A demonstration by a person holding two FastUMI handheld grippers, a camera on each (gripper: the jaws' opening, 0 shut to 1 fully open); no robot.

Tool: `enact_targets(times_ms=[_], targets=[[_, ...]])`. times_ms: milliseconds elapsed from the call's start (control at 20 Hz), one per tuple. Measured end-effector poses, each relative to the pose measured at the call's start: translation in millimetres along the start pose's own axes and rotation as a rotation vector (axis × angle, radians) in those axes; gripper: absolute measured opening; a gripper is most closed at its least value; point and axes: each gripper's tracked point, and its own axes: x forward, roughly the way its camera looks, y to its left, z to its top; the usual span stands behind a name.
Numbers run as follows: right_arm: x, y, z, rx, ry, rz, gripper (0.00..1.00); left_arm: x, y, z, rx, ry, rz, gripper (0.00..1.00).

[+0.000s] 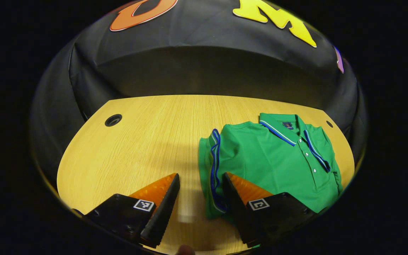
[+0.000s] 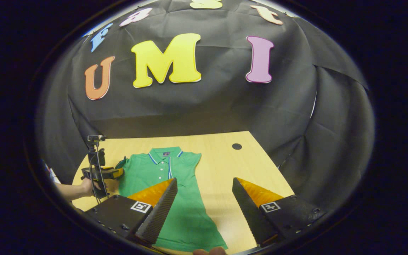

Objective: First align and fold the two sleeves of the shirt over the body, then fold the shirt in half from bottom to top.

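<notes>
**Sleeves look in; bottom-to-top fold not yet made**

Nearest the lens in the left gripper view, my left claw (image 1: 200,191) is spread wide and holds nothing; its one finger sits over the shirt's striped side edge at lower centre, though I cannot tell if it touches the cloth. My right claw (image 2: 204,194) is likewise spread and empty at the bottom of the right gripper view, one finger over the shirt's lower body.

The green polo shirt (image 1: 278,163) lies flat on the wooden table (image 1: 136,148), collar toward the far edge, right of centre in the left gripper view. Both sleeves appear tucked over the body; the striped cuff (image 1: 215,156) lies along the near side.

Handling, as I judge it: light, soft knit, limp, apt to wrinkle and drag on the wood. Best pinched at the two hem corners (image 2: 221,244), lifting both evenly so the tucked sleeves do not slide out.

In the right gripper view, left middle, a hand (image 2: 90,186) holds my left claw beside the shirt's shoulder.
</notes>
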Motion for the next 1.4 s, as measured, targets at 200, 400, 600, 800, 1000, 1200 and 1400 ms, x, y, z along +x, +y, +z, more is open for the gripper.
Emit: enact_targets(times_ms=[200, 400, 600, 800, 1000, 1200, 1400], targets=[[4, 9, 2, -0.007, 0.003, 0.017, 0.96, 2, 4, 0, 0.020, 0.016, 0.001, 0.46], [11, 9, 4, -0.002, 0.009, 0.025, 0.96, -1, 2, 5, 0.007, 0.003, -0.031, 0.13], [17, -1, 6, 0.004, 0.008, -0.002, 0.96, -7, 1, 19, -0.067, -0.032, -0.051, 0.05], [20, -5, 3, 0.026, 0.014, 0.004, 0.96, -16, -6, 30, -0.108, -0.033, -0.059, 0.03], [16, -3, 3, 0.025, 0.009, 0.019, 0.96, -34, -22, 51, -0.119, -0.072, -0.062, 0.03], [11, 1, 4, 0.049, -0.004, 0.046, 0.96, -50, -54, 67, -0.124, -0.085, -0.079, 0.03], [5, -7, 6, 0.069, -0.030, 0.047, 0.96, -55, -91, 75, -0.111, -0.075, -0.089, 0.03]])
